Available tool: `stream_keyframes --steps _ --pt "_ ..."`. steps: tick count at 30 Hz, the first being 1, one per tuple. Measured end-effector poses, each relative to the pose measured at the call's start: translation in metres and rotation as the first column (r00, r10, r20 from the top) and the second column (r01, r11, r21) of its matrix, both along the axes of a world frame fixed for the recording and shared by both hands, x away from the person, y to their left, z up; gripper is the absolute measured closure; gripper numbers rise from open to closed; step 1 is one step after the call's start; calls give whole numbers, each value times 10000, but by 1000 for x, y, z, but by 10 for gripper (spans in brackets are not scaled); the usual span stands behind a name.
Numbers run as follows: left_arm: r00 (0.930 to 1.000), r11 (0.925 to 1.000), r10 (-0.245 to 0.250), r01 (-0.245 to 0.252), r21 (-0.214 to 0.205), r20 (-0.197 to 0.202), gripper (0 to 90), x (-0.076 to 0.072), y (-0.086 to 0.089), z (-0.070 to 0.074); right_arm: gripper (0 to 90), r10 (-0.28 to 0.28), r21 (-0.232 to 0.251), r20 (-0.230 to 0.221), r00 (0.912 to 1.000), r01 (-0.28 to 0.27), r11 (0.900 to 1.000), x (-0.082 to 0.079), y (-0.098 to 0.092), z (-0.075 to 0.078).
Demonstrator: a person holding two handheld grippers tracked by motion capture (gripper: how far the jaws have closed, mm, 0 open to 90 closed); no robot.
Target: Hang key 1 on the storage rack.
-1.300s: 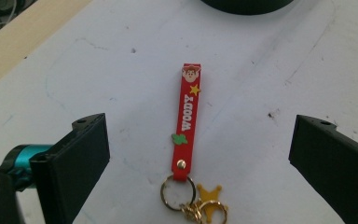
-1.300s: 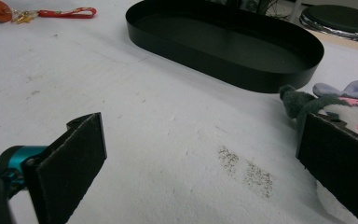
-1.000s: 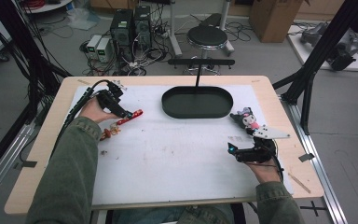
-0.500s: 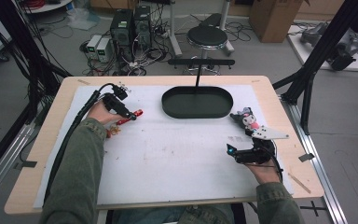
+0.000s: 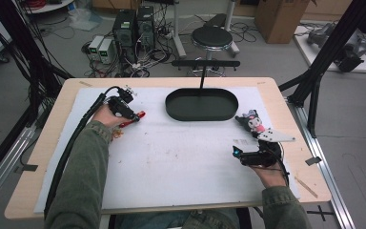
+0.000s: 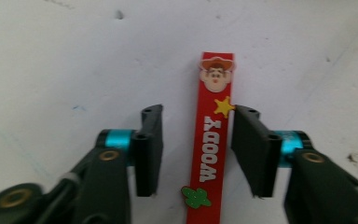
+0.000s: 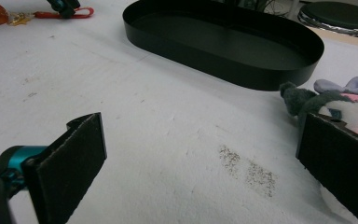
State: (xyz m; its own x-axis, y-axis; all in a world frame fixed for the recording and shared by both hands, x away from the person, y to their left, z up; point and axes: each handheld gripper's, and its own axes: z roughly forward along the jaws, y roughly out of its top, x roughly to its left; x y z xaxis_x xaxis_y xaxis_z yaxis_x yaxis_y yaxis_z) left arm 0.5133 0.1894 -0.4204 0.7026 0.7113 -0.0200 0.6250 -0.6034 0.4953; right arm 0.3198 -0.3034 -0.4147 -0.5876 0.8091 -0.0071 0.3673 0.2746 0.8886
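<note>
1. Red rubber strap [image 6: 213, 140] lies flat on the white sheet [image 5: 181, 162] covering the worktop [image 5: 286, 102], at the sheet's left rear, left of the black oval tray [image 5: 201, 104].
2. Long axis in the left gripper view: runs straight up the frame, parallel to the jaws. In the high view [image 5: 134, 117] it lies slanted, free red tip toward the tray, other end under the person's left hand [image 5: 106, 116].
3. Writing: white block letters "WOODY" run along the strap, read sideways in the left gripper view, letter tops facing the right jaw.
4. Decoration: cowboy face with a brown hat at the far end, yellow star just under it, green cactus at the near end.
5. Left hand-held gripper [image 6: 195, 144]: jaws have just been closing, strap is between them. Right pad [image 6: 254, 149] is at the strap's edge by the star; left pad [image 6: 148, 149] stands apart with bare sheet showing. Narrow, not clamped yet.
6. Right hand-held gripper [image 7: 200, 168]: jaws wide, nothing between them, low over the sheet at right front [image 5: 240, 155].
7. Plush toy [image 5: 250, 121], grey, white and pink, sits just beside the right jaw, right of the tray.
8. Orange keyring bits [image 5: 116, 133] sit by the left wrist.
</note>
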Motion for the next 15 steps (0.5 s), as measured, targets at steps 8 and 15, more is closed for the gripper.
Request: stream_keyframes --steps 8,15 --pt "9997 9997 -216 215 -100 -96 749 -2 -2 1 5 81 -22 -10 10000 -81 10000 -1 1 0" --pt "9982 9988 -352 335 -349 -493 750 -2 0 4 6 105 -30 -9 9999 -105 9999 3 1 -1"
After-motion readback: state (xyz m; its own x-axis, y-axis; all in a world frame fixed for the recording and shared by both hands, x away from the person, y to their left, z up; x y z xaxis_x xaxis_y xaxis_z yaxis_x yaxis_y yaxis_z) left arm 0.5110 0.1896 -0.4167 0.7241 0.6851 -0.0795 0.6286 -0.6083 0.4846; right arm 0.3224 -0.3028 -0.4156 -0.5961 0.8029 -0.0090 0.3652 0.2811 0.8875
